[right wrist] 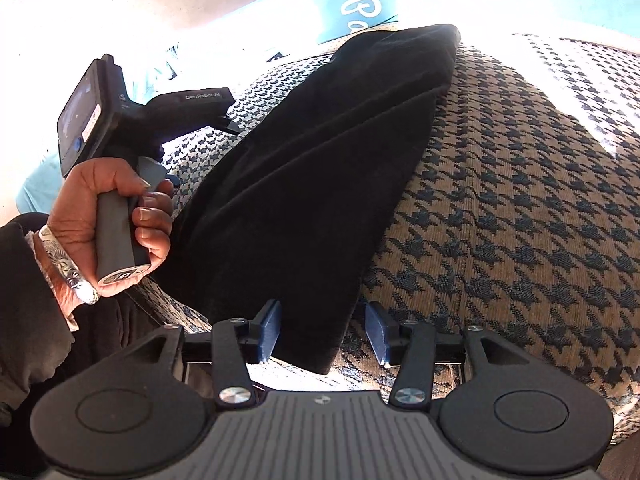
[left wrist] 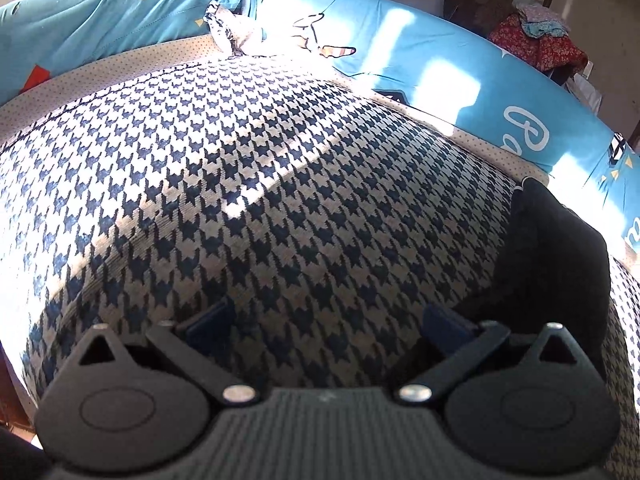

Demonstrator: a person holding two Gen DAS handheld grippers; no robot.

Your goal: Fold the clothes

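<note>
Holding my left gripper [left wrist: 324, 322] over the houndstooth garment [left wrist: 256, 184], I keep its jaws wide apart, clamped on nothing. My left hand [right wrist: 116, 216] shows at nine o'clock in the right wrist view, wrapped round the grey handle. My right gripper [right wrist: 324, 330] has its blue pads [right wrist: 270, 330] parted, the lower tip of the black garment [right wrist: 304, 176] lying between them; whether the left pad touches it I cannot tell. That black cloth runs from six toward twelve o'clock across the houndstooth, which is spread over the blue bedsheet [left wrist: 440, 68].
</note>
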